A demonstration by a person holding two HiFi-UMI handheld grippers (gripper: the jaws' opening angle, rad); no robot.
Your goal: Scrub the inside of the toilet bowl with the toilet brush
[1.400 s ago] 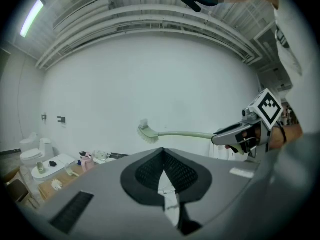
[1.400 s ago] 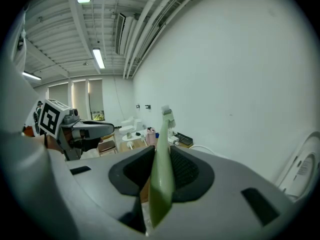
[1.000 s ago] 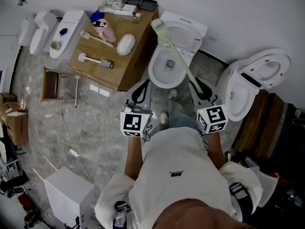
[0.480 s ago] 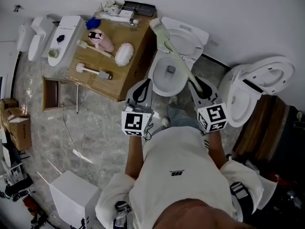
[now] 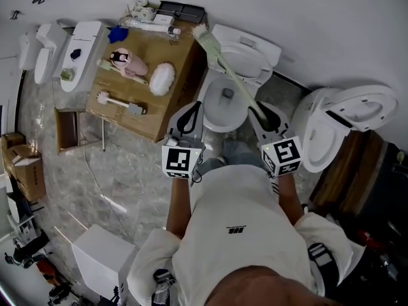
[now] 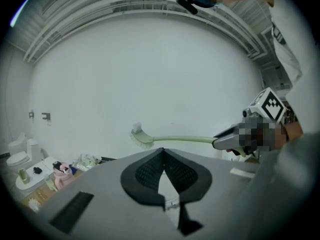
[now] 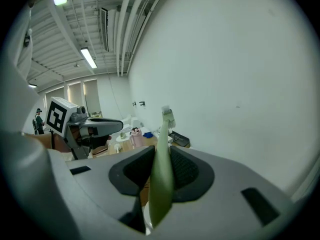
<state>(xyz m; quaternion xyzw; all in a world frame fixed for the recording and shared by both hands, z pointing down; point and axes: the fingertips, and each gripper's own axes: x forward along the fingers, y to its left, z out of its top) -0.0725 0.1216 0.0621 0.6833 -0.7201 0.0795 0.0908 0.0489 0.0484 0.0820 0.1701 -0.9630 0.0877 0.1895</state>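
The white toilet bowl (image 5: pixel 224 101) stands open just ahead of me, its lid (image 5: pixel 247 48) raised against the wall. My right gripper (image 5: pixel 257 113) (image 7: pixel 161 153) is shut on the handle of the pale green toilet brush (image 5: pixel 234 78) (image 7: pixel 161 184). The brush slants up and left above the bowl, and its bristle head (image 5: pixel 205 36) (image 6: pixel 142 136) hangs over the edge of the wooden table. My left gripper (image 5: pixel 191 109) (image 6: pixel 162 151) is shut on nothing, left of the bowl, with its tips touching.
A wooden table (image 5: pixel 175 59) left of the toilet carries other brushes, a pink bottle (image 5: pixel 126 64) and a white sponge (image 5: pixel 161 76). A second toilet (image 5: pixel 331 126) stands at the right. More white fixtures (image 5: pixel 76 46) stand at the far left, and a white box (image 5: pixel 102 260) lies behind me.
The person has moved a little closer to the toilet, so the bowl lies nearer the grippers. The brush stays raised in the right gripper at the same slant.
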